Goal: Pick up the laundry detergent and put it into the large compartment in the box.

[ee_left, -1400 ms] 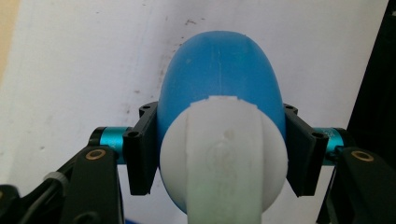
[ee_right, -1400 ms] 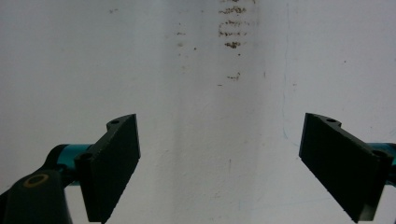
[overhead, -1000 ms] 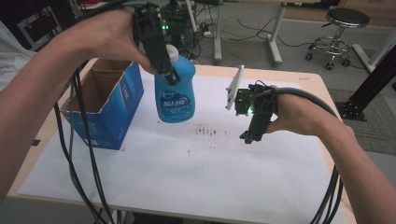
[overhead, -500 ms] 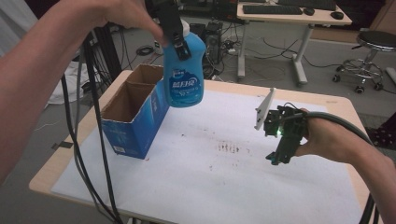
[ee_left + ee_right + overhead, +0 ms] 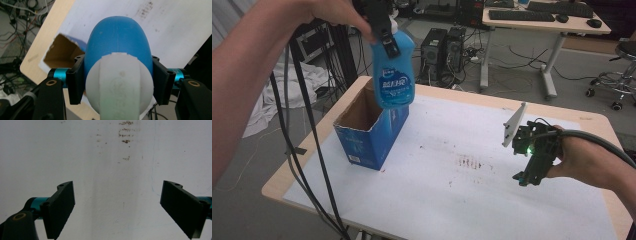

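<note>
A blue plastic bottle (image 5: 394,75) with a white cap hangs in the air, held near its top by my left gripper (image 5: 382,27). It hovers over the right edge of an open blue cardboard box (image 5: 370,125). In the left gripper view the jaws press both sides of the bottle (image 5: 117,42) just below its white cap (image 5: 120,85), and the box opening (image 5: 62,51) lies below to the left. My right gripper (image 5: 528,175) rests low over the white table cover at the right, open, with nothing between its jaws (image 5: 117,207).
A white sheet (image 5: 452,175) with brown stains (image 5: 469,162) covers the wooden table (image 5: 312,165). Cables hang from my left hand along the table's left side. Desks, computer towers and a stool stand on the floor beyond.
My left gripper has carried the bottle up and leftward, from beside the box to above its right edge. The right gripper has stayed where it was.
</note>
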